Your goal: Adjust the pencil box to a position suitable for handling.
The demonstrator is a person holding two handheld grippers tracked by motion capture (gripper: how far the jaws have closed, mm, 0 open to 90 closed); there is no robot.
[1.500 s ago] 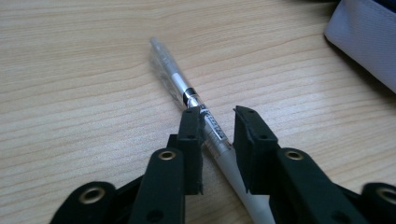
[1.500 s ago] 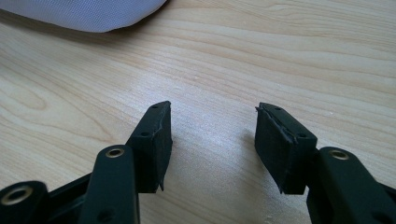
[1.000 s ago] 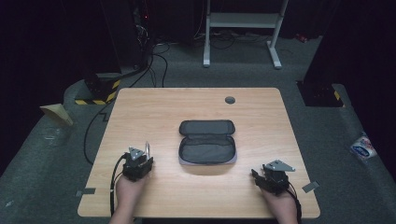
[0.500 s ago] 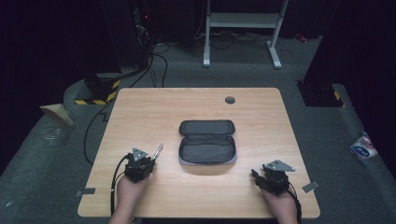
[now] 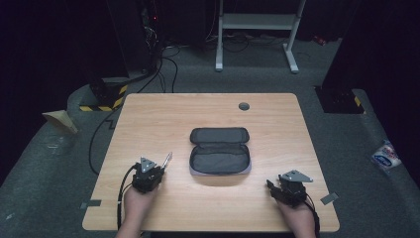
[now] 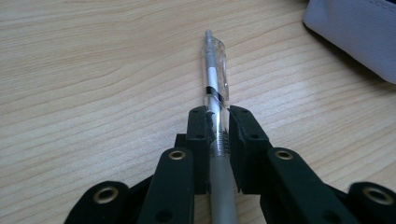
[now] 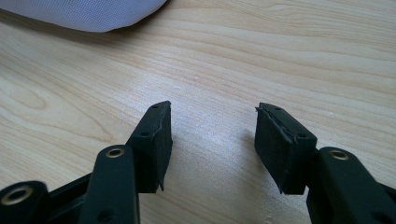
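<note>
A grey zip case [image 5: 220,151] lies open in the middle of the wooden table [image 5: 148,119], its lid folded back. My left gripper [image 5: 154,169] sits at the near left, shut on a clear pen [image 6: 215,88] with a grey grip. The pen [image 5: 167,159] points forward and right, toward the case's near left corner [image 6: 355,32]. At the near right my right gripper [image 5: 271,185] rests low over the wood. Its jaws stand open [image 7: 212,126] with bare table between them, and the case's edge [image 7: 84,14] lies beyond.
A small dark round grommet [image 5: 243,106] sits near the table's far edge. Beyond the table are cables and a white frame's legs [image 5: 257,29] on the grey floor. Tape pieces [image 5: 329,198] mark the near corners.
The left gripper has lowered and turned the pen, which now points forward and right, nearer the case. The right gripper has stayed where it was.
</note>
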